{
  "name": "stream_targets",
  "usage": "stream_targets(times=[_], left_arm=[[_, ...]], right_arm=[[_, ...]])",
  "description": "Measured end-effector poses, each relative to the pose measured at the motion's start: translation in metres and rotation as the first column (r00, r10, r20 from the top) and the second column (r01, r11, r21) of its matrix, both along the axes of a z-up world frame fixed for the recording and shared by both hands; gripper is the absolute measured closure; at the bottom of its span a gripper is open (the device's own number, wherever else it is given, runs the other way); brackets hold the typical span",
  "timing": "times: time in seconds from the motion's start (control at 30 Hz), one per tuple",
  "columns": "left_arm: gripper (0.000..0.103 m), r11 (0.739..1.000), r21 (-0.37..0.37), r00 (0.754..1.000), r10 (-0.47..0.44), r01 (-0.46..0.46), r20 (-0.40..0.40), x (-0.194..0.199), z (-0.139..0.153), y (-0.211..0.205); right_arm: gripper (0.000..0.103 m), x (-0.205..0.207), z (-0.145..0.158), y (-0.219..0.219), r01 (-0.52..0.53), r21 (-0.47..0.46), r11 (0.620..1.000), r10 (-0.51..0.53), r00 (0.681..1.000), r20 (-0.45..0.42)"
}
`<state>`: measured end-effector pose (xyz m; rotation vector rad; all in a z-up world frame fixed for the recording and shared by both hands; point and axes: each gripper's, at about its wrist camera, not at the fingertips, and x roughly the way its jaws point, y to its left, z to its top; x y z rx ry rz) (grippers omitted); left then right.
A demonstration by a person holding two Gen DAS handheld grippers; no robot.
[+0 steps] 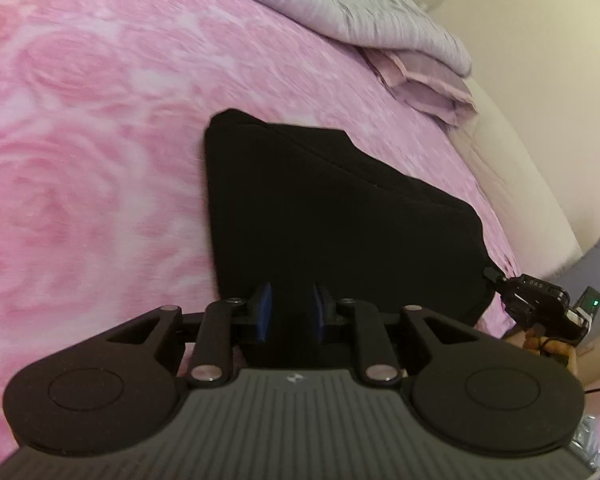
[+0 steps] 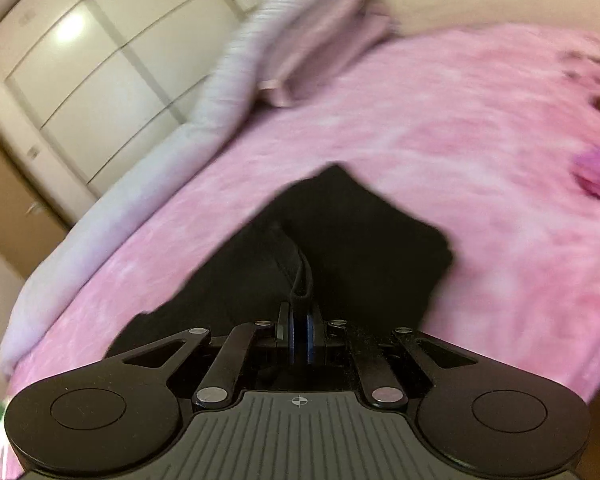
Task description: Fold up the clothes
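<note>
Lying on a bed covered with a pink rose-patterned bedspread [image 1: 100, 160], a black garment [image 1: 320, 208] is folded into a flat, roughly wedge-shaped pile in the left wrist view. The left hand-held gripper [image 1: 291, 310] hangs over the garment's near edge with its blue pads [image 1: 265, 306] apart; black cloth shows in the gap, but whether the pads touch it cannot be told. At the right edge of this view the right hand-held gripper [image 1: 490, 273] meets the garment's near right corner, with a hand [image 1: 552, 346] on its grip. A grey quilt [image 1: 340, 8] and a folded pink pillowcase [image 1: 424, 80] lie at the far end of the bed. In the right wrist view, which is blurred, the right hand-held gripper [image 2: 300, 334] is clamped together on a raised fold of the black garment [image 2: 360, 232], which spreads out ahead on the pink bedspread [image 2: 460, 120]. A pale wardrobe [image 2: 100, 72] stands beyond the bed.
</note>
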<state>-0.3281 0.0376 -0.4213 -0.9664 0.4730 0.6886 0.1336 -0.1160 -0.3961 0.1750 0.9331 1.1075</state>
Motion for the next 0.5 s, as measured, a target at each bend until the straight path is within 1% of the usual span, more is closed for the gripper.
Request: stream_targets(times=[0.07,0.17,0.2,0.23,0.37,0.43,0.5], left_arm=[[0.086,1.0,0.004,1.0,-0.016,0.016,-0.01,0.01,0.0,0.002],[0.086,0.999,0.01,0.999,-0.033,0.034,-0.009,0.021,0.003,0.005],[0.086,0.999,0.013,0.999,-0.038,0.038,-0.01,0.023,0.004,0.006],[0.086,0.999,0.011,0.999,-0.039,0.04,-0.014,0.025,0.003,0.006],[0.086,0.999,0.003,0.999,-0.044,0.044,-0.028,0.033,0.0,0.006],[0.086,0.999,0.006,0.998,-0.045,0.045,-0.031,0.035,-0.001,0.005],[0.086,0.999,0.011,0.998,-0.049,0.049,-0.033,0.037,0.0,0.005]], right_arm=[[0.099,0.011,0.005,-0.005,-0.006,0.029,1.0,0.007,1.0,-0.005],[0.099,0.013,0.027,-0.009,-0.026,0.07,0.997,0.021,0.997,0.076],[0.099,0.017,0.031,-0.011,-0.021,0.077,0.997,0.014,0.996,0.091],[0.099,0.021,0.031,-0.012,-0.012,0.071,0.997,0.005,0.996,0.092],[0.099,0.036,0.011,-0.008,0.019,0.023,1.0,-0.02,0.999,0.05],[0.099,0.04,0.005,-0.01,0.024,0.025,0.999,-0.025,0.999,0.039],[0.099,0.04,0.007,-0.013,0.038,0.037,0.999,-0.04,0.998,0.053]])
